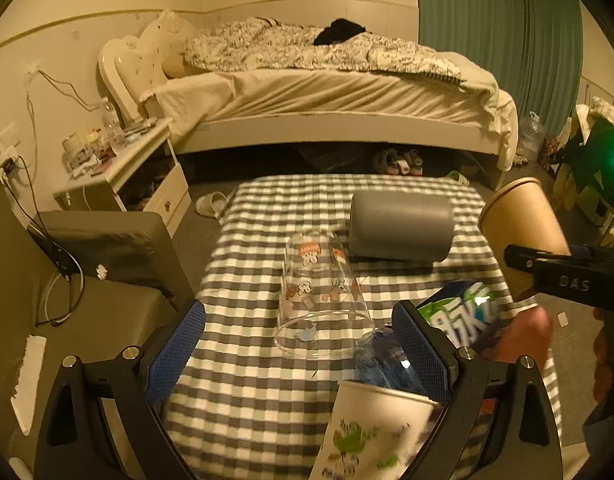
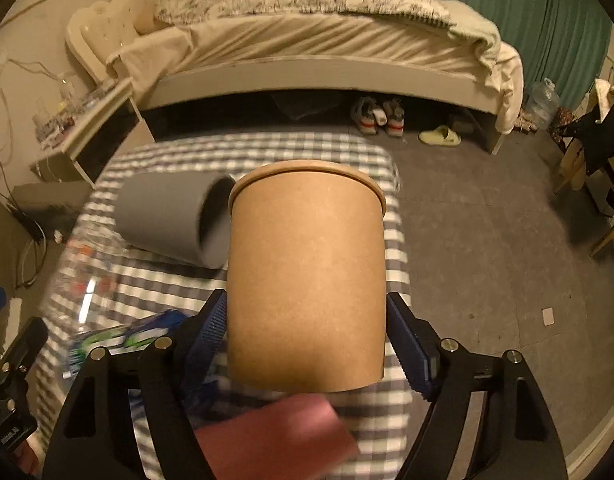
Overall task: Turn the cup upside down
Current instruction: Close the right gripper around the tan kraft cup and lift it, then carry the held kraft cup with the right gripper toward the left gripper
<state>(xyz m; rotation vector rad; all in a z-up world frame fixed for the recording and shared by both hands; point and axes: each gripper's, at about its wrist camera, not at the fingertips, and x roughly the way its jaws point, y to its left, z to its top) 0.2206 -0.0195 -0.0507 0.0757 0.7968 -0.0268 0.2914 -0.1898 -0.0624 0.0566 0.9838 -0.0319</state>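
Note:
My right gripper (image 2: 306, 334) is shut on a brown paper cup (image 2: 307, 276) and holds it above the checked table (image 2: 155, 280), rim pointing away. The cup also shows at the right of the left wrist view (image 1: 523, 224), with the right gripper's arm across it. My left gripper (image 1: 299, 344) is open and empty over the table (image 1: 235, 380). A clear glass with cartoon prints (image 1: 319, 296) stands upside down between and beyond its fingers. A white paper cup with a leaf print (image 1: 371, 432) is near the right finger.
A grey cup (image 1: 401, 226) lies on its side at the table's far end, also in the right wrist view (image 2: 175, 220). A blue bottle (image 1: 383, 360), a blue-green packet (image 1: 463, 312) and a pink block (image 2: 283, 436) lie on the table. A bed, a nightstand and shoes are beyond.

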